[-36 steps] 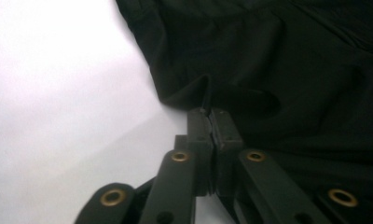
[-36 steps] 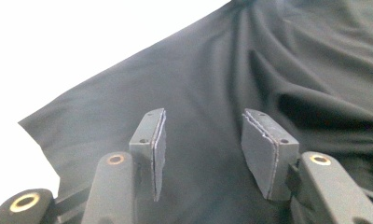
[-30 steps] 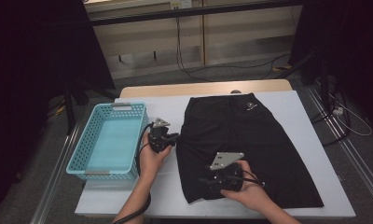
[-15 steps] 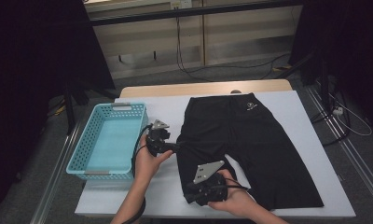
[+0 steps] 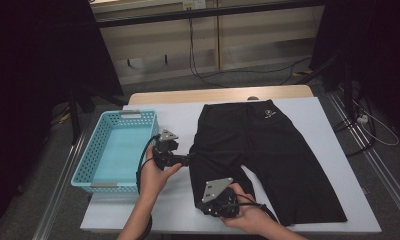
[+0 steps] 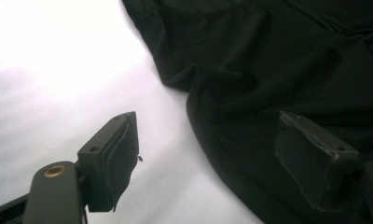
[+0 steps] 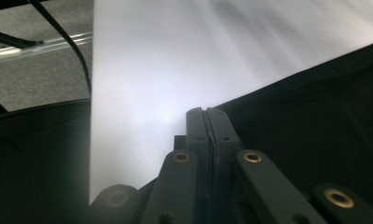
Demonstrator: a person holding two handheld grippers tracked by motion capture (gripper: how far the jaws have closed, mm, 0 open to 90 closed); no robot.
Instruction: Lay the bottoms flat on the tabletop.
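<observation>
Fingers of the left gripper stood wide astride the hem of the soft, limp shorts, the likely hold, while the right gripper was pressed closed.

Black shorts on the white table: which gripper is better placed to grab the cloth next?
Probably the left gripper: its jaws stand open astride the black shorts' edge, ready to close. The right gripper is shut by the leg hem and must open first.
</observation>
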